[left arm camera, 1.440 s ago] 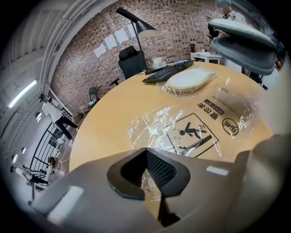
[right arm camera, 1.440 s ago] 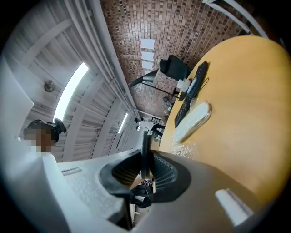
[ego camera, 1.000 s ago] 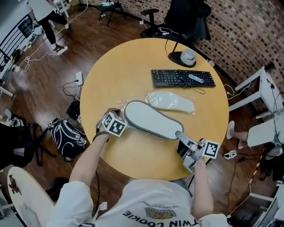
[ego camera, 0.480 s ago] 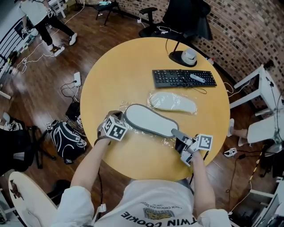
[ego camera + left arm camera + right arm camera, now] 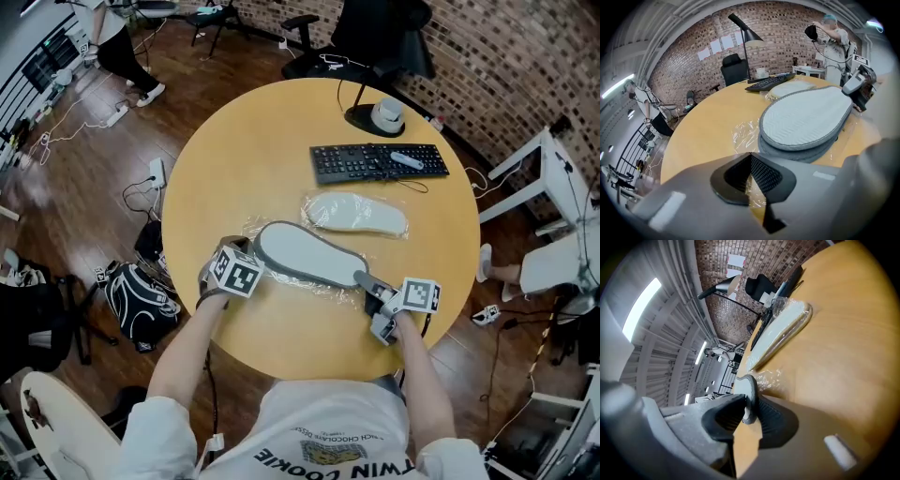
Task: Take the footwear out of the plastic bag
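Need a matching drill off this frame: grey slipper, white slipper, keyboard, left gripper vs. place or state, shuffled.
1 grey slipper
2 white slipper
3 keyboard
4 left gripper

a black, by the lamp base
b shut on plastic bag
c sole up, over the plastic bag
d wrapped in its own clear film

Pairs: 1-c, 2-d, 3-a, 4-b

Both forearms are stretched forward from the body, bare below the sleeves. The left gripper [image 5: 750,158] is held in the left hand [image 5: 212,285] and pitched steeply down, with its jaws closed on a fold of the bag [image 5: 744,136]. The right gripper [image 5: 748,405] is held in the right hand [image 5: 401,326], tilted shallowly down and pointed towards the left gripper. Its jaws have just been eased slightly apart, and the rim of the slipper [image 5: 751,389] is pinched between the pads.
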### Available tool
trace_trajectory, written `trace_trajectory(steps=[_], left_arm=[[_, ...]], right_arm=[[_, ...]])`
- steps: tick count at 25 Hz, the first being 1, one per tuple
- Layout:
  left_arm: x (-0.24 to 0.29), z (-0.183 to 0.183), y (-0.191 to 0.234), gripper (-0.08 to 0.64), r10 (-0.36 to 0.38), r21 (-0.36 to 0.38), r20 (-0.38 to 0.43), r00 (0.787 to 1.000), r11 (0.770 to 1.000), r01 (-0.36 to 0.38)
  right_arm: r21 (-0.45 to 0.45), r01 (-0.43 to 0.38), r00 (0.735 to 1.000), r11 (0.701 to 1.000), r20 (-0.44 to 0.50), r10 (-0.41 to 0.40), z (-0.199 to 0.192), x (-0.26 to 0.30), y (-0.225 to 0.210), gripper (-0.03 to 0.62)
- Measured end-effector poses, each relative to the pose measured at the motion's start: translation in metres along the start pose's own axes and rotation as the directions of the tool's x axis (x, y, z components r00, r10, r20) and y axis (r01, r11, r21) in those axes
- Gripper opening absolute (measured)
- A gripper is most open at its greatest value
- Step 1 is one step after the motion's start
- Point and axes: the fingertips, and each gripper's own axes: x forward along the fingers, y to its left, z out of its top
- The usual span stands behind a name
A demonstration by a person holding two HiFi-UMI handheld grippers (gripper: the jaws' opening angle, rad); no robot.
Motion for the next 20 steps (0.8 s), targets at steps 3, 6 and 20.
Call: trace_trajectory(steps=[3,6,20], left_arm=[[-0.013,0.004,0.007,0.005,0.028,-0.077,0.037,0.999,0.997,-0.025],[-0.030,0.015,0.003,0.005,0.035,-0.147,0.104,0.994,0.989,-0.019],[-0.079,0.065,-0.080,0.005,-0.035,-0.251,0.268,0.963,0.962,0.105]], right_arm=[[-0.086,0.060,0.998,0.995,0.007,-0.059,-0.002,0.004,0.003,0.080],[-0.157,0.129,0.992,0.979,0.012,-0.128,-0.002,0.007,0.001,0.091],[-0.478,0.334,0.931,0.813,0.033,-0.363,-0.001,0.008,-0.006,0.124]])
